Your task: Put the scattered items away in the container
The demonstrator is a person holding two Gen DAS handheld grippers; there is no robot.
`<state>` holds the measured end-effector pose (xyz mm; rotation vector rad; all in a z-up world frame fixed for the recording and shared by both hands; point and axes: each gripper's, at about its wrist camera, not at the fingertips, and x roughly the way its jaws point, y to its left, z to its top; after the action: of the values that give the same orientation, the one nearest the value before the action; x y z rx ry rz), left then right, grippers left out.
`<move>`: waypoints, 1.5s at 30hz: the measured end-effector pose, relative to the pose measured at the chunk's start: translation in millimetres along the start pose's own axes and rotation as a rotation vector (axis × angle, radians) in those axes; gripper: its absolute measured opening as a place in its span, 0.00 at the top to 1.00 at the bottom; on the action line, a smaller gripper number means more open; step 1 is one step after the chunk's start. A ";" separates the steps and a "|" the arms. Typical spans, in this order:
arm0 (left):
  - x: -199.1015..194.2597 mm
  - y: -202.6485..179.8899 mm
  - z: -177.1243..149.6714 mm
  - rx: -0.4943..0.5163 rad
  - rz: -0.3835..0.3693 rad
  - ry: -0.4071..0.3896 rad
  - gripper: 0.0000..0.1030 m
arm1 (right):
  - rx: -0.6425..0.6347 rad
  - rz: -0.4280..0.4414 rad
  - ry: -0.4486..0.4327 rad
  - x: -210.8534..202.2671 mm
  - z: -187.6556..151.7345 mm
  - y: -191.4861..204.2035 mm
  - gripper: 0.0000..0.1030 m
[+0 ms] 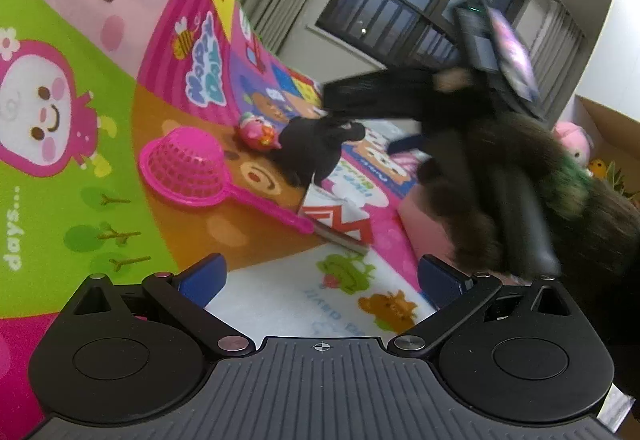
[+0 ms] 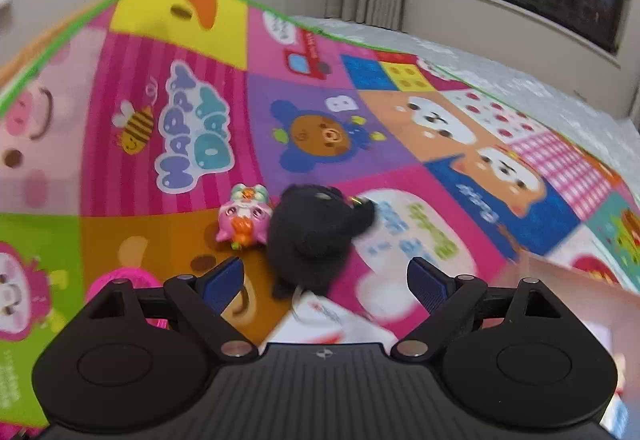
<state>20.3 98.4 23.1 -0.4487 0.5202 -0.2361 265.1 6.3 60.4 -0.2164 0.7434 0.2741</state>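
Items on your play mat [image 2: 168, 232]: black plush [image 2: 316, 236] and pink toy [image 2: 244, 220] at frame centre; your right gripper [image 2: 325, 282] and left gripper [image 1: 320, 280] gape wide, both empty

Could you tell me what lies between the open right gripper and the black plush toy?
Only bare play mat separates the right gripper from the black plush toy, as the right wrist view shows.
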 end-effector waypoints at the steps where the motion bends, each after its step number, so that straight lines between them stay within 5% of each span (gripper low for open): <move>1: 1.3 0.3 -0.6 0.008 -0.005 0.011 0.00 | -0.010 -0.006 0.000 10.2 2.8 4.3 0.13; 7: 8.9 0.0 -6.2 0.044 -0.021 0.049 0.00 | 0.063 -0.023 0.065 66.8 16.0 8.8 0.15; 10: 12.1 2.6 -6.9 0.033 -0.020 0.063 0.00 | 0.020 -0.046 0.085 71.1 10.2 14.1 0.38; 17: 11.6 -7.7 -11.7 0.108 -0.034 0.079 0.00 | -0.011 -0.006 0.126 29.1 -23.8 -2.0 0.40; 26: 8.5 -45.6 -33.2 0.308 -0.201 0.157 0.00 | -0.020 0.070 0.182 -59.6 -96.9 -16.1 0.45; 33: -8.4 -73.1 -51.1 0.412 -0.101 0.130 0.00 | 0.129 0.138 0.012 -159.4 -120.0 -68.9 0.45; 40: 5.9 -86.7 -50.7 0.412 0.006 0.129 0.00 | 0.303 0.175 0.133 -205.9 -185.9 -133.2 0.45; 45: 17.4 -95.5 -52.8 0.399 0.042 0.140 0.00 | 0.321 0.066 0.158 -197.7 -223.5 -152.5 0.40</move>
<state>-2.8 -9.6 19.6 -0.0329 0.6022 -0.3244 33.1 -235.3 51.5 0.0919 0.9401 0.1979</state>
